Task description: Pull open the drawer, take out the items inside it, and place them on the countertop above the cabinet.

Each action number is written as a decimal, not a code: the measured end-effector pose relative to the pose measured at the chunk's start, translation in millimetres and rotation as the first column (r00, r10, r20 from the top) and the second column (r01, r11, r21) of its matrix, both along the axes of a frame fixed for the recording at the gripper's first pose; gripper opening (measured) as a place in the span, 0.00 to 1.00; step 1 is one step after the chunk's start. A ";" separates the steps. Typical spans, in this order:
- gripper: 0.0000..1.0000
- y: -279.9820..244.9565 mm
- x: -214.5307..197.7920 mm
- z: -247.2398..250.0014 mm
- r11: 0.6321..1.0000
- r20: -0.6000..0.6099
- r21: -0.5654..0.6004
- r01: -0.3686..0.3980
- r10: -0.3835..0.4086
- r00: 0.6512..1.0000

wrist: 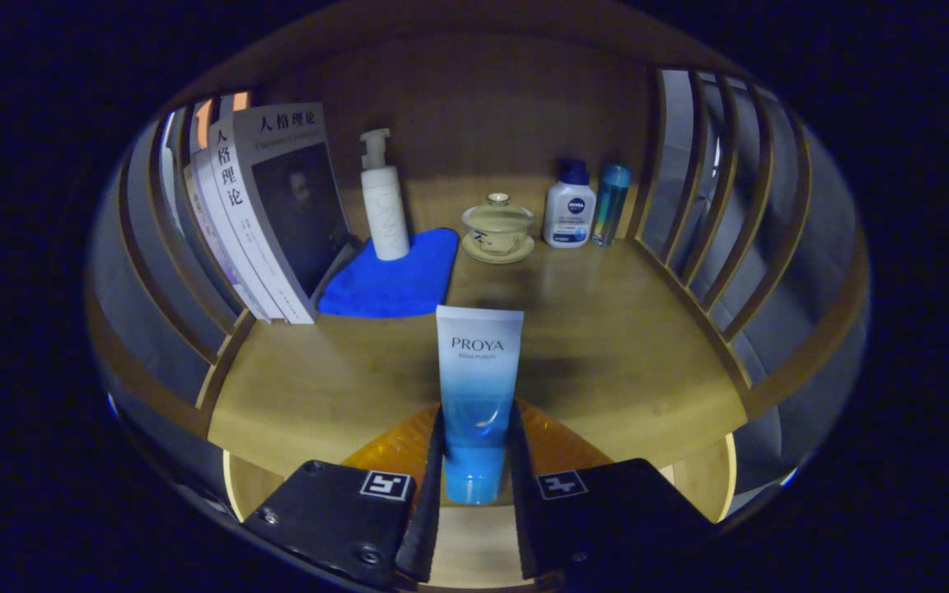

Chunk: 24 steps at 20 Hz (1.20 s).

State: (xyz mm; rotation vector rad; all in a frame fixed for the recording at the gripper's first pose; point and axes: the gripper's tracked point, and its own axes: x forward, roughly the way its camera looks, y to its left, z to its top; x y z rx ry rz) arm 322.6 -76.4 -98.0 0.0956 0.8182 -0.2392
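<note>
A blue and white tube (477, 387) stands upright between my two fingers, cap end down. My gripper (476, 449) is shut on the tube's lower half, both pads pressing its sides. The tube hangs over the near part of the wooden countertop (606, 354), and I cannot tell whether it touches the wood. Below the fingers a pale wooden surface (466, 543) shows, perhaps the drawer, but I cannot tell.
At the back of the countertop stand leaning books (268, 214), a white pump bottle (384, 206) on a blue cloth (396, 280), a lidded cup on a saucer (497, 226), a white bottle with a blue cap (569, 210) and a slim teal bottle (610, 202). Wooden slats (705, 222) fence both sides.
</note>
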 end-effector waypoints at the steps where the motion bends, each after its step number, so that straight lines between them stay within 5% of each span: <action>1: 0.42 0.7 0.4 -1.2 1.000 0.003 0.008 -0.009 0.009 1.000; 4: 0.51 6.2 2.9 4.7 0.999 0.027 0.024 -0.030 0.029 0.999; 9: 0.83 15.5 -17.7 22.2 0.998 0.058 0.031 -0.060 0.058 0.997; 21: 0.80 56.3 -123.1 50.7 0.981 0.211 -0.025 -0.192 0.193 0.958; 24: 0.95 65.5 -152.6 55.7 0.979 0.269 -0.043 -0.201 0.205 0.941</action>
